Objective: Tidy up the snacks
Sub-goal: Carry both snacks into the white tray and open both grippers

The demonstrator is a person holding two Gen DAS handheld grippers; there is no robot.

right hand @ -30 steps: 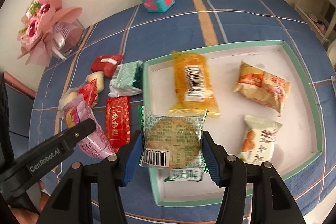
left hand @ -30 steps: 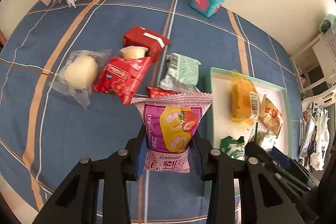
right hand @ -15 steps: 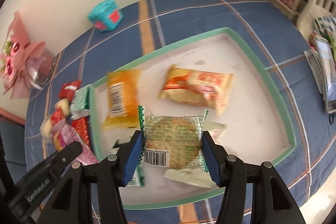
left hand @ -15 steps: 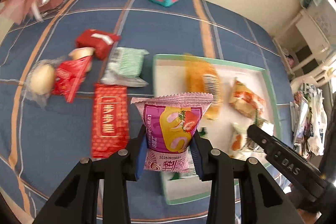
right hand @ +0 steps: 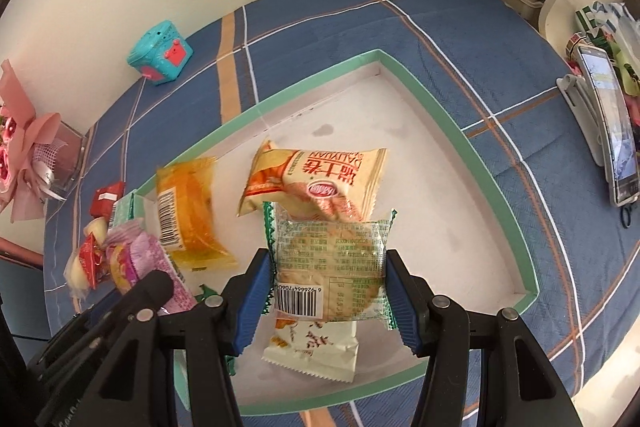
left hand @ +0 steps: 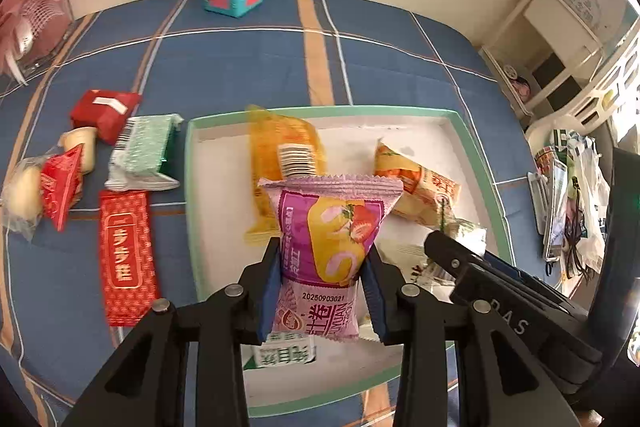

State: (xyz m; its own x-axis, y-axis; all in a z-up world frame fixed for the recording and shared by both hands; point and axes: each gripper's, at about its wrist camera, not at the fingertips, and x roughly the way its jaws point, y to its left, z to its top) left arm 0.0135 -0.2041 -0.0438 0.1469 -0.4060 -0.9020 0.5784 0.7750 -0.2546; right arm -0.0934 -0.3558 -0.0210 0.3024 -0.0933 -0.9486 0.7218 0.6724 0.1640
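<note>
Purple crinkle-edged foil with a strawberry roll printed on it, the purple snack packet (left hand: 328, 251), is pinched at its lower half between the blue pads of the left gripper (left hand: 322, 283), hanging over the near part of the shallow white tray with the mint-green rim (left hand: 192, 187); the right gripper (right hand: 328, 287) is likewise clamped on a clear green-edged biscuit packet (right hand: 330, 267) with its barcode facing the camera, held above the tray's middle; judging by this, the step in hand is the carry-and-place of two snacks at once, both already over the tray and neither yet set down; the next move seems to call for lowering each packet onto bare tray floor, clear of the orange translucent packet (left hand: 282, 163), the cream and orange cake packet (right hand: 316, 179) and the pale packet (right hand: 316, 347) beneath the biscuit, then opening the jaws; several snacks lie outside on the blue plaid cloth (left hand: 240, 67), among them a long red packet (left hand: 126, 259) and a green-and-white packet (left hand: 144, 151); how high either held packet hangs above the tray cannot be told; a green-and-white carton-like item (left hand: 280, 353) is mostly hidden behind the purple packet, and the tray's near edge is covered by the gripper bodies.
</note>
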